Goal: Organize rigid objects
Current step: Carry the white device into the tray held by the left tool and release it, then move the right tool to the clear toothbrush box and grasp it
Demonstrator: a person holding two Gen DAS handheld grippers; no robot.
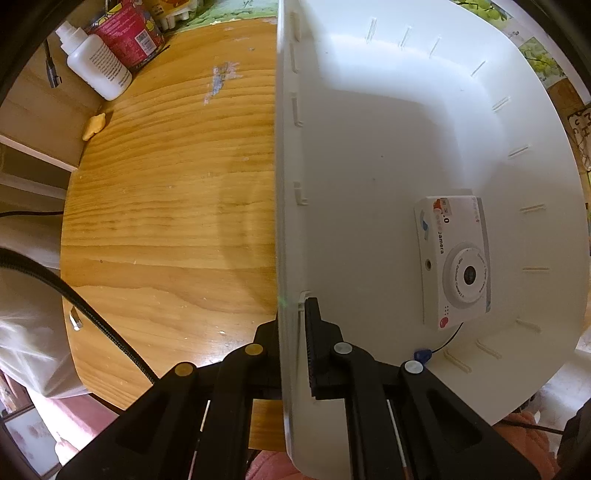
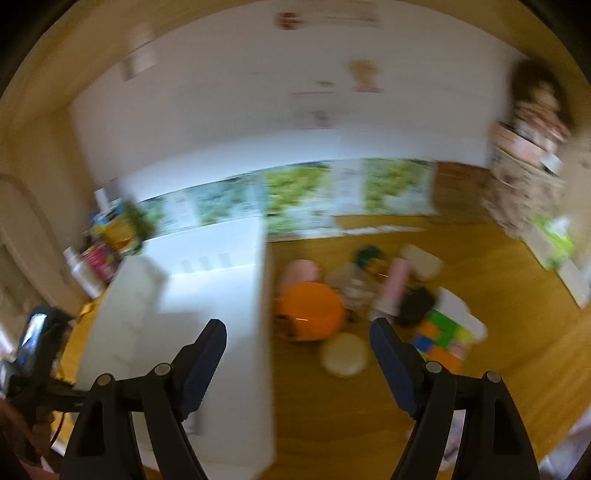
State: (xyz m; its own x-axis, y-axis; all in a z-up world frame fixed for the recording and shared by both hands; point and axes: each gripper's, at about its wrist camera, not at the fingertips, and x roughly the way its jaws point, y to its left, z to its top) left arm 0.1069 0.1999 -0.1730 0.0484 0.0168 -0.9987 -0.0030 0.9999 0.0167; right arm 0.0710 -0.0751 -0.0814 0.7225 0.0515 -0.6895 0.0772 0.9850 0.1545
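Note:
My left gripper (image 1: 291,314) is shut on the side wall of a white plastic bin (image 1: 369,155), one finger outside and one inside. A white toy camera (image 1: 456,260) lies on the bin's floor with a thin black strap. In the blurred right wrist view my right gripper (image 2: 299,332) is open and empty, above the wooden table between the white bin (image 2: 207,266) and a pile of objects: an orange ball (image 2: 310,312), a pink cylinder (image 2: 393,286), a round cream lid (image 2: 345,354), a colourful block toy (image 2: 443,338).
A white bottle (image 1: 96,62) and a red can (image 1: 127,33) stand at the wooden table's (image 1: 166,203) far left corner, with a small yellow piece (image 1: 94,125) near the edge. Boxes (image 2: 532,155) are stacked at the far right. A wall runs along the back.

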